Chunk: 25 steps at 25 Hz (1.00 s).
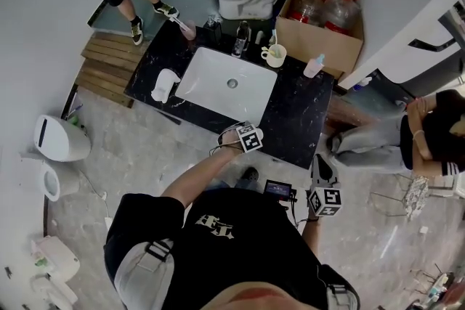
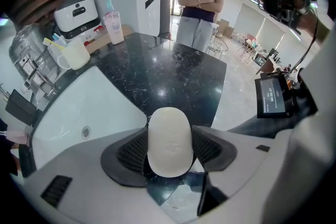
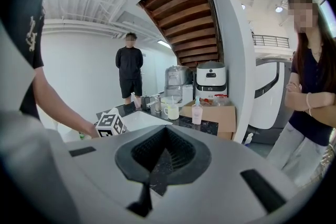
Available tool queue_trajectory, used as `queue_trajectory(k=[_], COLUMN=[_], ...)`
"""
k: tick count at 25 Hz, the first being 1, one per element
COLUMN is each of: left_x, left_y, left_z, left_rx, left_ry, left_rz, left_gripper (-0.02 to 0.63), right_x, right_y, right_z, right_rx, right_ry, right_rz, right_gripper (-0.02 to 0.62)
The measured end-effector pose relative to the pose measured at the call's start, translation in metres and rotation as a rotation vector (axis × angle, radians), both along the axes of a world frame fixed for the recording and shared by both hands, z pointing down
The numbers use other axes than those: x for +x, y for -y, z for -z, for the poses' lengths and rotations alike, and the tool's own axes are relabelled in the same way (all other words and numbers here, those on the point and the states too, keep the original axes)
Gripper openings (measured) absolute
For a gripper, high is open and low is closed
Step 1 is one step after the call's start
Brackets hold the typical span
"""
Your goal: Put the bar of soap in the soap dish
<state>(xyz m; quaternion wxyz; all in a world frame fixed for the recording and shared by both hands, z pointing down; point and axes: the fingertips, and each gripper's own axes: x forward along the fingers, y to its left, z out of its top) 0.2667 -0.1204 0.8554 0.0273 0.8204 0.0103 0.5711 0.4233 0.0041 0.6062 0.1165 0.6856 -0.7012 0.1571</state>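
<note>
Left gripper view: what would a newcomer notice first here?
The white bar of soap, clamped by the left gripper above the black counter beside the white sink. The right gripper hangs back off the counter, jaws together on nothing.

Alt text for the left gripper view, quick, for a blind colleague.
The left gripper is shut on a rounded white bar of soap, held over the black marble counter beside the white rectangular sink. A cream mug stands past the sink.
</note>
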Motion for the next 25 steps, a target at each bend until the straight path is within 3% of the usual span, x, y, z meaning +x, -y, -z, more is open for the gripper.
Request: queue_trajectory(k=[16,25], left_x=[-0.004,-0.009], left_y=[0.008,0.025], left_z=[0.025,0.071], left_rx=[-0.011,-0.068], left_ry=[-0.216,-0.441], left_rz=[0.155,0.336], left_gripper=[0.256,0.256], right_x=[-0.009,-0.014], right_y=[0.009,0.014], right_z=[-0.001,0.003], right_rx=[-0.014,-0.005], right_ry=[-0.013,-0.024], right_rz=[0.037,0.041], right_gripper=[0.008,0.008])
